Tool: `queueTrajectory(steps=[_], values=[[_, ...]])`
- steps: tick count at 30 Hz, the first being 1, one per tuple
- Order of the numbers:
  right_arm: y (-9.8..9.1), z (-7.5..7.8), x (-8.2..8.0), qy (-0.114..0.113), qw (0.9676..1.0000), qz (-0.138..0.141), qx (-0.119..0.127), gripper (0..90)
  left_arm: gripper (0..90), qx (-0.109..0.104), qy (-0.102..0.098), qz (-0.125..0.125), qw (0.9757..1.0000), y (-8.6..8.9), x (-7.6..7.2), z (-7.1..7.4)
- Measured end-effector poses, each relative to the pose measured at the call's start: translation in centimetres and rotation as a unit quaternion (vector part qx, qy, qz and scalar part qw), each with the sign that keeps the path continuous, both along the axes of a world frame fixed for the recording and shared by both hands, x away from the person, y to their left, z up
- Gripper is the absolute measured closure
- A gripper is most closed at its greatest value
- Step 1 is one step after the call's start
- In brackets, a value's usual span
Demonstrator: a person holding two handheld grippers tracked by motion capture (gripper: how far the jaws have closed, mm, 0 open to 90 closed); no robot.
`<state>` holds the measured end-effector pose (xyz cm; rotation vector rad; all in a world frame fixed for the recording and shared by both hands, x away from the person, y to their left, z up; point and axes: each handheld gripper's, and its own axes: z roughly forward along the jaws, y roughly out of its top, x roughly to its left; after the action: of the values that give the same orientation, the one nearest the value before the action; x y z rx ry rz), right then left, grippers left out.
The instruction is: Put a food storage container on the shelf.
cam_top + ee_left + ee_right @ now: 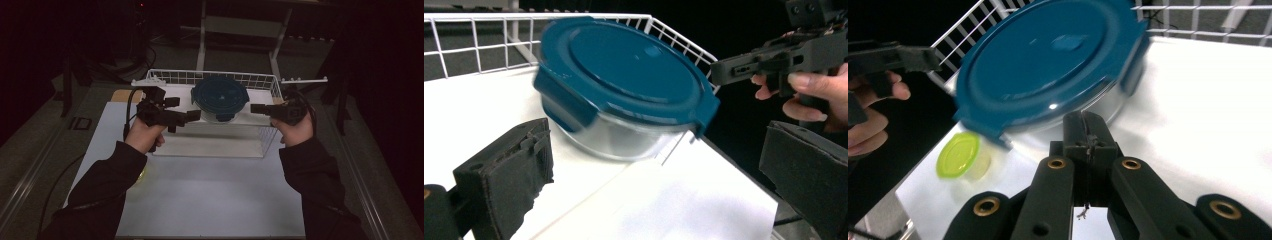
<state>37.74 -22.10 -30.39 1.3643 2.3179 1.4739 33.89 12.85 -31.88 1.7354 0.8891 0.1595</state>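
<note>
The left claw (192, 116) hangs released just left of a glass container with a blue lid (220, 97); the right claw (257, 108), clenched empty, points at its right side. The container sits in a white wire rack (260, 80) at the desk's (210, 200) far edge. Squaring both claws level on opposite lid tabs would likely help.

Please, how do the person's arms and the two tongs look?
Both arms wear dark long sleeves. The left tongs and right tongs are black and blocky, each trailing a black cable. The right tongs' jaw arms carry brass-coloured rings; the left tongs' pads look like rough black foam.

Lime-lidded cup (962, 157) on white table (210, 195).
</note>
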Motion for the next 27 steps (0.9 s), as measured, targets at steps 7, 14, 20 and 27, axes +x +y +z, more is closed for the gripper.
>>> queueTrajectory(steps=[7, 14, 20, 27], values=[[1.1, -0.8, -2.5, -0.012, 0.9993, 0.035, 0.000, 90.0, 0.4, 0.009, -0.018, -0.011, 0.9997, -0.3, -2.3, -0.8], [3.2, -2.3, -4.2, -0.018, 0.9981, 0.058, -0.005, 90.0, 0.3, 0.047, -0.047, -0.018, 0.9976, -1.0, -5.1, -2.0], [4.5, -2.7, -4.4, -0.023, 0.9979, 0.060, -0.013, 90.0, 0.4, 0.064, -0.061, -0.017, 0.9960, -1.3, -7.1, -3.7], [5.5, -2.7, -3.9, -0.021, 0.9979, 0.061, 0.000, 90.0, 0.3, 0.073, -0.060, -0.025, 0.9952, -1.6, -8.6, -6.2]])
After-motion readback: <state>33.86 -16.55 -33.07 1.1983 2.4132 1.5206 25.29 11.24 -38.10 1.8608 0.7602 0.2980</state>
